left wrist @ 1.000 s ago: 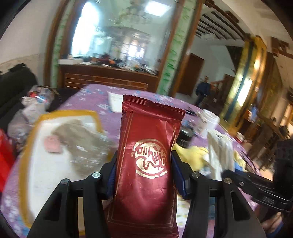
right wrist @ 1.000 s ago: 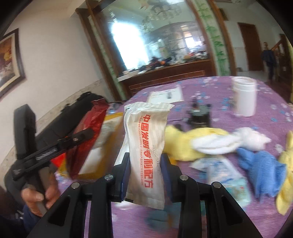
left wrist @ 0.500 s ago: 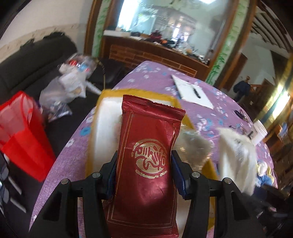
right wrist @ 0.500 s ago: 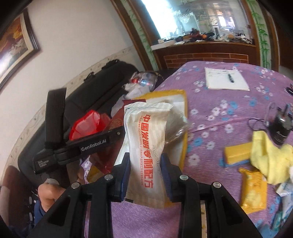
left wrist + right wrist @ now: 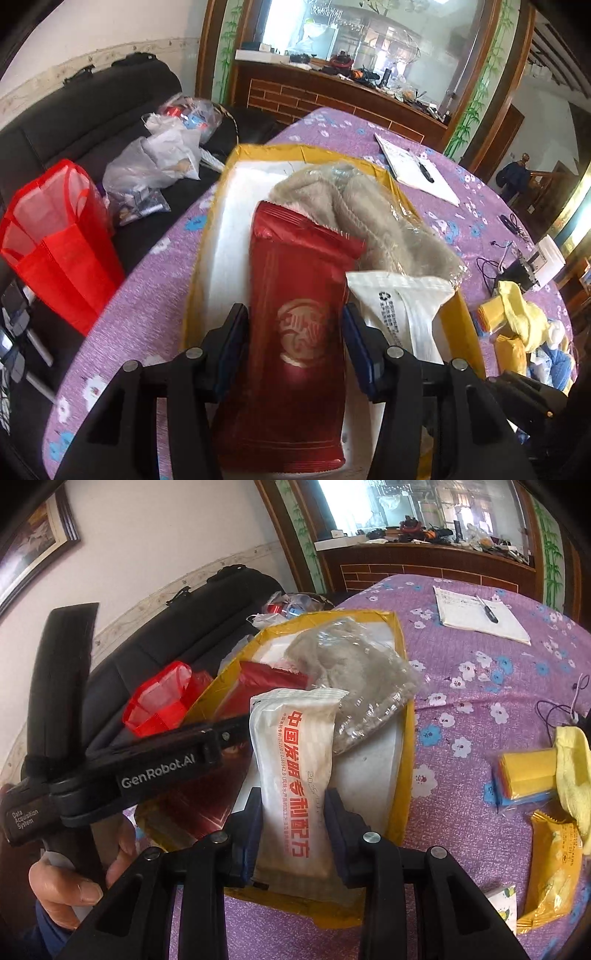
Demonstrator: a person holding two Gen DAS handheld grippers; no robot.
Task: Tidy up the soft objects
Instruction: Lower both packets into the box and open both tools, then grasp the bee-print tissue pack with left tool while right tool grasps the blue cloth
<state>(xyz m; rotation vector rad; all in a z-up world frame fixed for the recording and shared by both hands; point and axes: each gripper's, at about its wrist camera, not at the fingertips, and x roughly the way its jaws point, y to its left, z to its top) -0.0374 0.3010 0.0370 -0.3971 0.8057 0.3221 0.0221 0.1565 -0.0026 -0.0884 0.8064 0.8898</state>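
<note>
While both packets hang over the yellow-rimmed white tray [image 5: 207, 258], lower before releasing.
Left gripper [image 5: 295, 332] jaws grip the dark red foil packet [image 5: 295, 280]; right gripper [image 5: 293, 830] jaws grip the white red-lettered packet [image 5: 295, 760]; aim for bare tray at 9 o'clock of the bagged beige fleece [image 5: 373, 221].

tray [image 5: 404, 716] on table [image 5: 480, 686] | bagged cloth [image 5: 354, 664] in tray | notepad [image 5: 480, 618] behind, w/ pen [image 5: 487, 610] on it

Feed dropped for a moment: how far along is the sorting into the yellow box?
Done: a bagged beige plush lies in the yellow box. In hand: left tongs grip a red packet, right tongs a white packet, both over the box. Left: yellow cloth, orange packet on the table.
</note>
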